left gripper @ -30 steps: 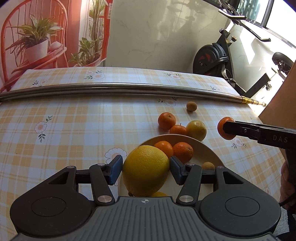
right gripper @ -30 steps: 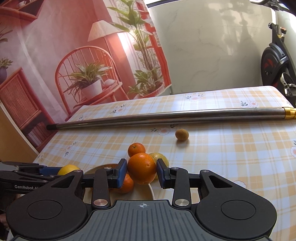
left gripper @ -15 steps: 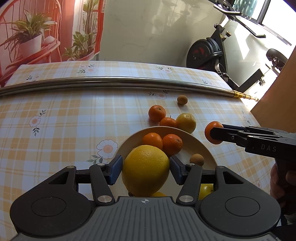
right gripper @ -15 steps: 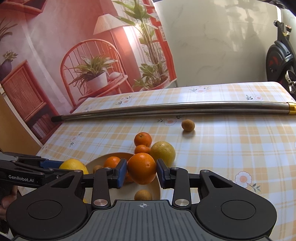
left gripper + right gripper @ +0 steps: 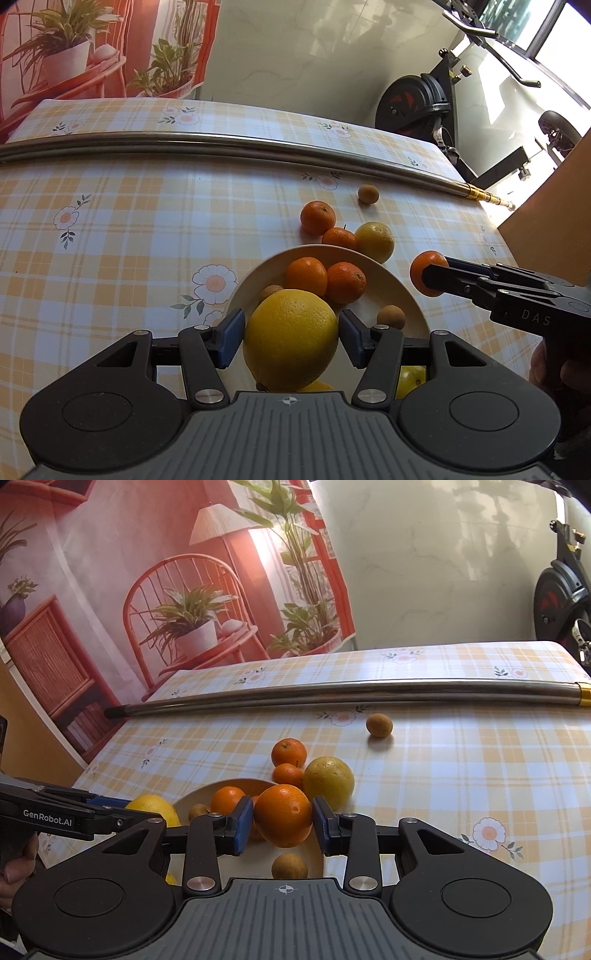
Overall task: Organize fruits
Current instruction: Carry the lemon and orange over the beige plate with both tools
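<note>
Two grippers are loaded: the left gripper [image 5: 291, 338] clamps a lemon [image 5: 290, 339], the right gripper [image 5: 283, 824] an orange [image 5: 283, 815]. Both hang over the bowl [image 5: 393, 286] of fruit.

Light: daylight is coming from the window [image 5: 554, 33], right.
Glare: shining off the pole [image 5: 351, 698].
Edges: fisheye is bending them.
Focus: sharp.
</note>
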Motion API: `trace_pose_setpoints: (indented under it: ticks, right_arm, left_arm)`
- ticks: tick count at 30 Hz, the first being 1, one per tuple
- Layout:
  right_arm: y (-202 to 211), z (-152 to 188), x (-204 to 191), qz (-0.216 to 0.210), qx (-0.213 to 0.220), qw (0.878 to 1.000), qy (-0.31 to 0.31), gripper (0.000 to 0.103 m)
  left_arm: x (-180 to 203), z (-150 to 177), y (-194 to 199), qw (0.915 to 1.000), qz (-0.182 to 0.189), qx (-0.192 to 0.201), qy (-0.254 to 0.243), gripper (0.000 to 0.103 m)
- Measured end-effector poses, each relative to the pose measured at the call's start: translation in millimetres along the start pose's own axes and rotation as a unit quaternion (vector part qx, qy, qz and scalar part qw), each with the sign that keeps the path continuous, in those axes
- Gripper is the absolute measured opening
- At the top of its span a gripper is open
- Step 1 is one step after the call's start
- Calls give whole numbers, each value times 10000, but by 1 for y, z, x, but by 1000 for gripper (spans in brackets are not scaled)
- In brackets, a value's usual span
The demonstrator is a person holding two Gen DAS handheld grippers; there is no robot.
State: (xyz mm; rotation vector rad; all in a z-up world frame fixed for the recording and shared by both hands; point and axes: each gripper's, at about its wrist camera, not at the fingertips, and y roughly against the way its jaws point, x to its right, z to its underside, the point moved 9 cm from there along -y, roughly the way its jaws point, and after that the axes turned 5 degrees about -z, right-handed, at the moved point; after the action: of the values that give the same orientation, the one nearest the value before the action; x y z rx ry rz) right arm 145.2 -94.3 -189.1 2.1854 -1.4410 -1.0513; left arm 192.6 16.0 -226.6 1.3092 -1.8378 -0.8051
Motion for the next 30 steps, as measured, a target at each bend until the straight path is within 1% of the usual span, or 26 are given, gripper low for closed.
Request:
trace_pose_setpoints:
  ticks: [3,7,13,15,17,23,30]
  right_arm:
    - [0,0,1,5,-9,10000,-2,32]
    - [-1,1,1,5,-15,10000,-10,32]
    - [-5,3,4,-10,-88,10000,-30,32]
    - [-8,4,4,-17,-163,9999,24,32]
    - [-17,4,2,-50,-326,9993,151,32]
    - [-36,8,1,43,-697,9970,335,32]
    - [-46,10,-2,47,-880,9951,441,32]
  left_arm:
    - [-4,1,-4,9999,-153,-34,-43,59]
    - [-8,6,-11,9984,-463,-162,-298,58]
    - [-5,11,-14,9973,-515,-168,-504,58]
    - [-2,11,-14,9964,-573,-147,-613,58]
    - [-1,11,-14,9957,-623,-103,-680,58]
    - [0,9,-14,9960,-646,-24,-614,58]
    - [-1,9,-13,9965,-651,30,-522,59]
